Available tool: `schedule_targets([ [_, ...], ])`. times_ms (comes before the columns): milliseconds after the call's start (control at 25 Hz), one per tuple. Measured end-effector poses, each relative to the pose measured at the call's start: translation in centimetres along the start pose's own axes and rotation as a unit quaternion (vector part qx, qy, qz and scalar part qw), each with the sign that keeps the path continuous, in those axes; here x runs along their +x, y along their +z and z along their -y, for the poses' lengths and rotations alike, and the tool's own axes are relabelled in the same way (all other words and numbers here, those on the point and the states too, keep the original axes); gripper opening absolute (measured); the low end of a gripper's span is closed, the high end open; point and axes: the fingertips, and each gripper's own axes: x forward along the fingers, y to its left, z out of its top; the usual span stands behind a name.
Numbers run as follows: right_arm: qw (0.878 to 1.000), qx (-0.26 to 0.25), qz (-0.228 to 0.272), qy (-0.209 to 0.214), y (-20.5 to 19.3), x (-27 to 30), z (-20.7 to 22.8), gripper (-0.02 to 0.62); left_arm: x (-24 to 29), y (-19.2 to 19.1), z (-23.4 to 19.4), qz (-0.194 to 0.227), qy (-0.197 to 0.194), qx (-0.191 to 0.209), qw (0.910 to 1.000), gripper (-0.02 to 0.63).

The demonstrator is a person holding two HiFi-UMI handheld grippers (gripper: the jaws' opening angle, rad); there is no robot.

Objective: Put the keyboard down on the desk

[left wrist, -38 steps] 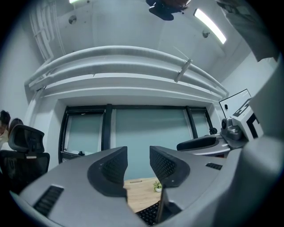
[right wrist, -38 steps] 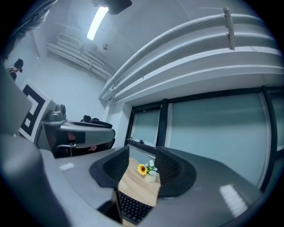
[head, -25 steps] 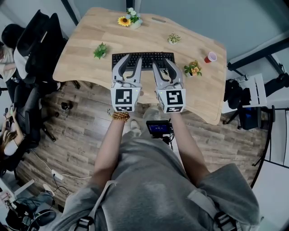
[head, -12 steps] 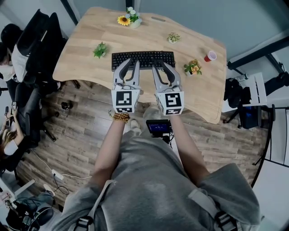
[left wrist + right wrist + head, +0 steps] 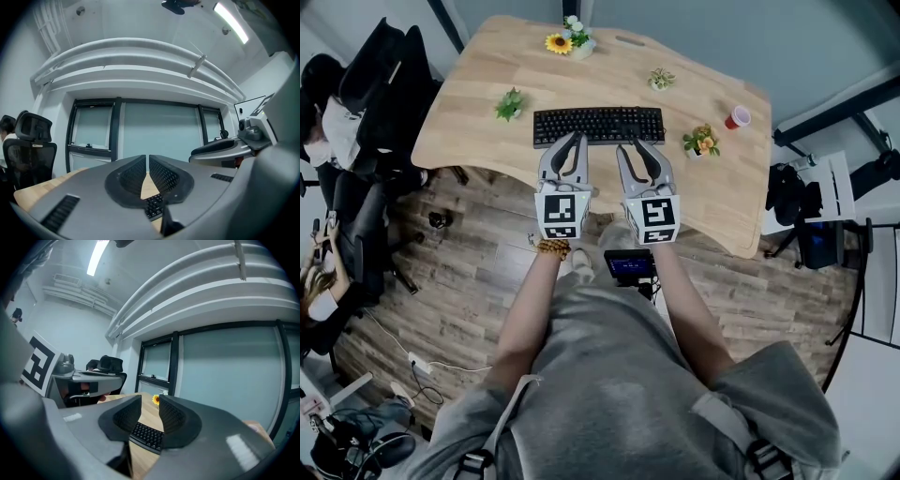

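- Left claw (image 5: pixel 573 141): jaws brought together, nothing between them. A second ago they stood wider, out over the keys.
- Right claw (image 5: pixel 636 146): jaws have just been closing. A narrow gap is left and nothing is in it. This claw too sits nearer us than before.
- Keyboard (image 5: pixel 598 125): flat on the desk, just ahead of and below both claws' tips, held by neither. We judge the putting-down done, with only withdrawal left.
- Desk (image 5: pixel 478 84): pale wood with a curved edge, under and beyond the claws.
- Green plant (image 5: pixel 509 104): ahead, to the left claw's left.
- Flower pot (image 5: pixel 700 142) and red cup (image 5: pixel 737 118): to the right claw's right.
- Sunflower pot (image 5: pixel 565 40): far ahead, past the keyboard.
- Plank floor (image 5: pixel 469 272): below the claws.
- Office chairs (image 5: pixel 384 84): well to the left claw's left.
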Motion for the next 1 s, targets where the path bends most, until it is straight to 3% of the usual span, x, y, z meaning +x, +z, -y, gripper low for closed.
schedule_targets([
  [1000, 0.998, 0.02, -0.052, 0.019, -5.1, -1.0, -2.6, 0.1, -1.8, -5.8, 1.3, -0.066, -0.02, 0.005, 0.9976, 0.021],
])
